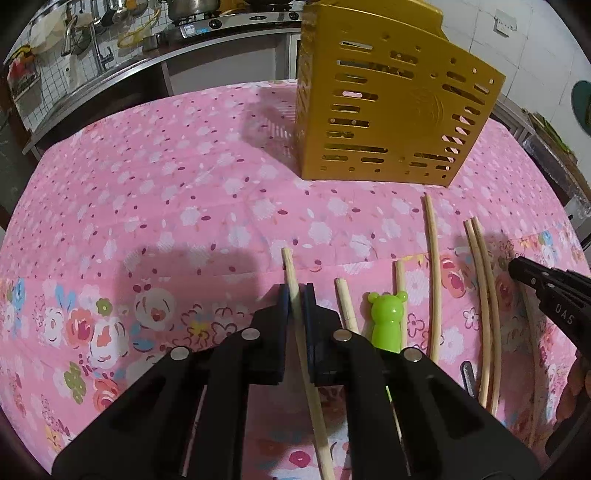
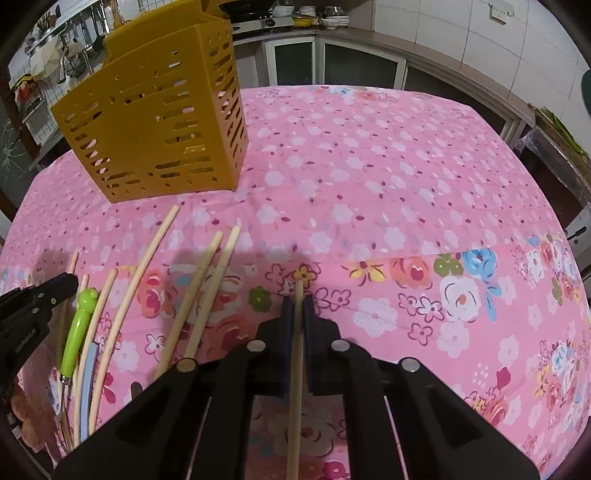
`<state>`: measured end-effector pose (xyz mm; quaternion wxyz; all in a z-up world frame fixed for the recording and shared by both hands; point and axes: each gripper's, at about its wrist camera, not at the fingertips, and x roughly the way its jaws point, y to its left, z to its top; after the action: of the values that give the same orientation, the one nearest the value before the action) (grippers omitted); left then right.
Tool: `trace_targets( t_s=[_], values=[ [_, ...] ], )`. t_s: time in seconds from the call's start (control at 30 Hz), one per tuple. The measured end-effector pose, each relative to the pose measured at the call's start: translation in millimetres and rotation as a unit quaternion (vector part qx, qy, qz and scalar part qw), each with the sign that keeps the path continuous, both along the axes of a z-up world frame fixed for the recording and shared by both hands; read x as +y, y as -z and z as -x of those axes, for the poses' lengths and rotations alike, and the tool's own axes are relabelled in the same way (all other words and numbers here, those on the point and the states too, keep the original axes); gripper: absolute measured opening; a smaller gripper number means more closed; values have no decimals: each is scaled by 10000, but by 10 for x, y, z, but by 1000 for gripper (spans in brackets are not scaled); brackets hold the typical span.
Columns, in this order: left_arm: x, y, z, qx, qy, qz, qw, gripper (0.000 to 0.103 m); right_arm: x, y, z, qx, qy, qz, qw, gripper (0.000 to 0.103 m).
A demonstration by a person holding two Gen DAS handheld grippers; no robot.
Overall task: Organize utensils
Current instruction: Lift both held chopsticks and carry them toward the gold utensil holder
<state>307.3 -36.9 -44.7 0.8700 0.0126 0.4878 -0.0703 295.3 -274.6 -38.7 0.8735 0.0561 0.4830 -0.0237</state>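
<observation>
A pale chopstick (image 1: 295, 295) is clamped in the left gripper (image 1: 296, 295); another, the right chopstick (image 2: 297, 325), is clamped in the right gripper (image 2: 297, 306). Only the right view shows the green-handled utensil's (image 2: 75, 332) metal end. Farther off, the slotted yellow holder (image 1: 388, 110) is seen upright on the pink cloth (image 1: 166, 166).

A gas stove (image 1: 236, 18) and hanging pans (image 1: 79, 35) are seen on the counter behind the pink floral tablecloth (image 1: 166, 177)

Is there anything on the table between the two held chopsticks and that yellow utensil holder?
Nothing visible does. The left gripper and right gripper are each shut on a chopstick, and only bare pink tablecloth lies ahead towards the yellow holder.
</observation>
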Motion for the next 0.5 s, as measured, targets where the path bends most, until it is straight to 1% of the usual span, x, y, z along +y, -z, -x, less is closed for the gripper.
trace_targets(
  t_s=[0.2,0.5],
  values=[
    [82,-25,-18,-28,-71,93,9999,7,-20,-5,30,-17,-28,-145,9999,6],
    [145,-251,91,-392,-54,204,9990,6,0,-119,120,-303,-92,-324,9990,6]
  ],
)
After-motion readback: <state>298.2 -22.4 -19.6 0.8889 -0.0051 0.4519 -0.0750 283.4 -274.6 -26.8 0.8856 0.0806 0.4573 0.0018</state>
